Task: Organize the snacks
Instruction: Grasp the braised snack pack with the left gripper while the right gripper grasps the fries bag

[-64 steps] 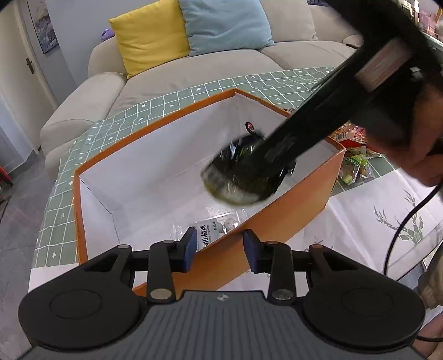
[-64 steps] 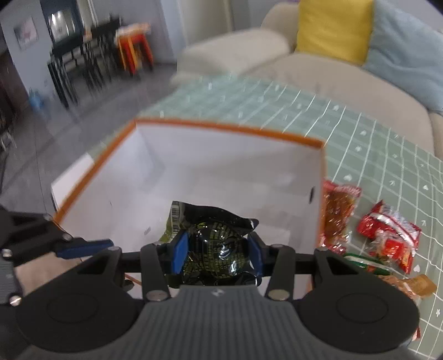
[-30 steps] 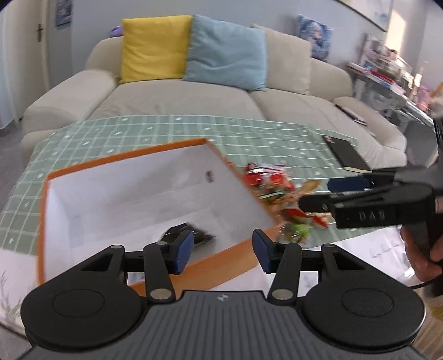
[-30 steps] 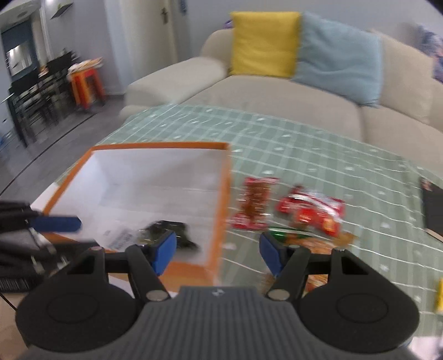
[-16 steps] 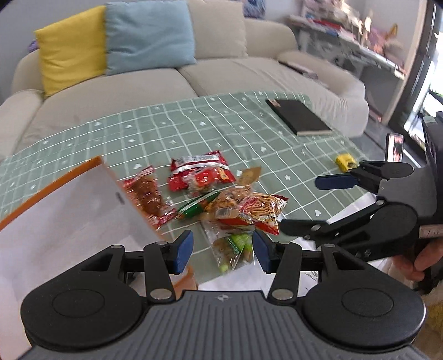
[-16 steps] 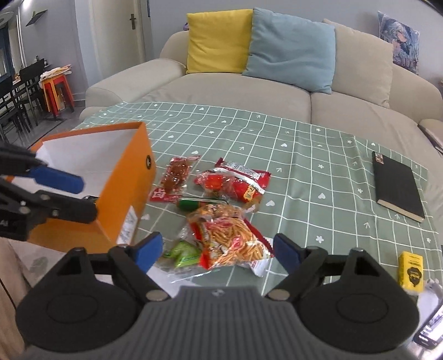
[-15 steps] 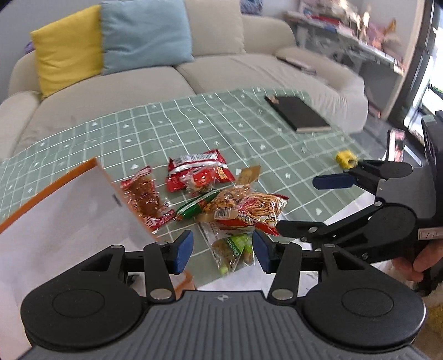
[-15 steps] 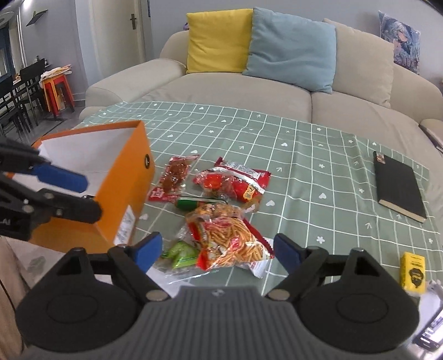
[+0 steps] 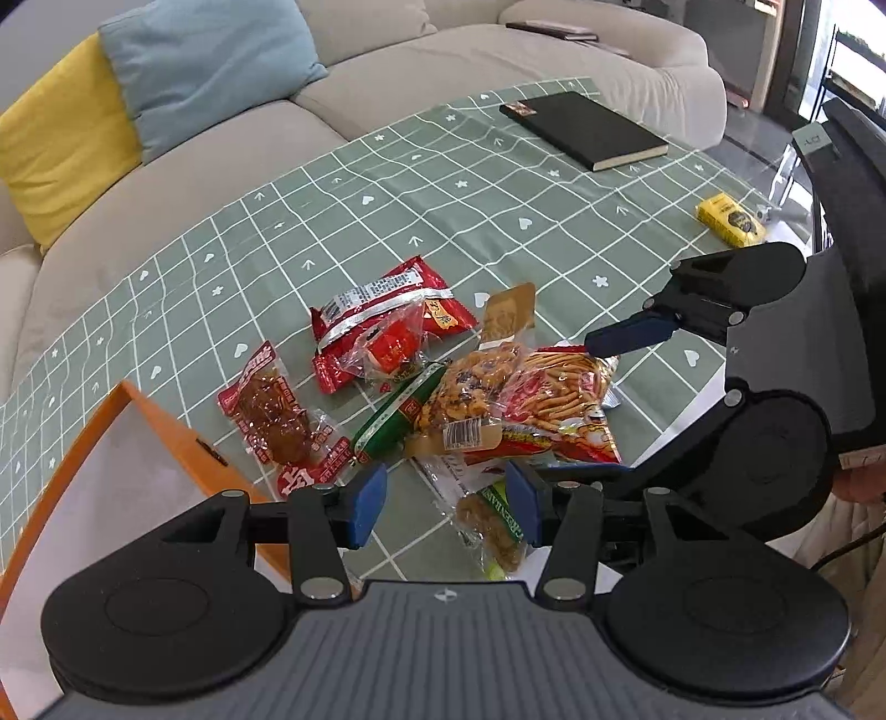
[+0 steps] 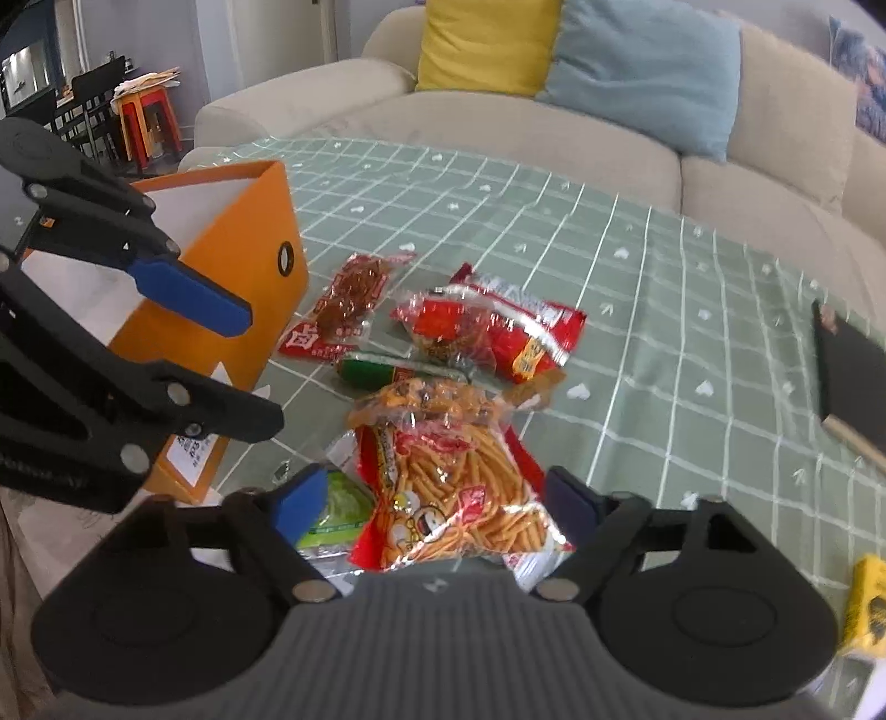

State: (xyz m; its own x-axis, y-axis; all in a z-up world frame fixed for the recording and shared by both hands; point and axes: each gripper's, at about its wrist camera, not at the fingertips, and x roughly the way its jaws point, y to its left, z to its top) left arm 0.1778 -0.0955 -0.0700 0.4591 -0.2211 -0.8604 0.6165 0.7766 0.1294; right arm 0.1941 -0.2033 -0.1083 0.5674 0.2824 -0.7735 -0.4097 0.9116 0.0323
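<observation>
Crinkly plastic snack packets (image 9: 470, 387) lie heaped beside the orange cardboard box (image 10: 243, 266) on the checked green counter (image 9: 498, 183); both tools, left (image 9: 446, 501) and right (image 10: 437, 498), gape empty.

A beige sofa (image 10: 554, 138) runs behind the surface (image 9: 498, 183), which wears a green grid-patterned cloth. A yellow cushion (image 10: 476, 44) leans beside a light blue cushion (image 10: 642, 72). Far left, an orange stool (image 10: 147, 119) stands by dark dining chairs (image 10: 83, 105).
</observation>
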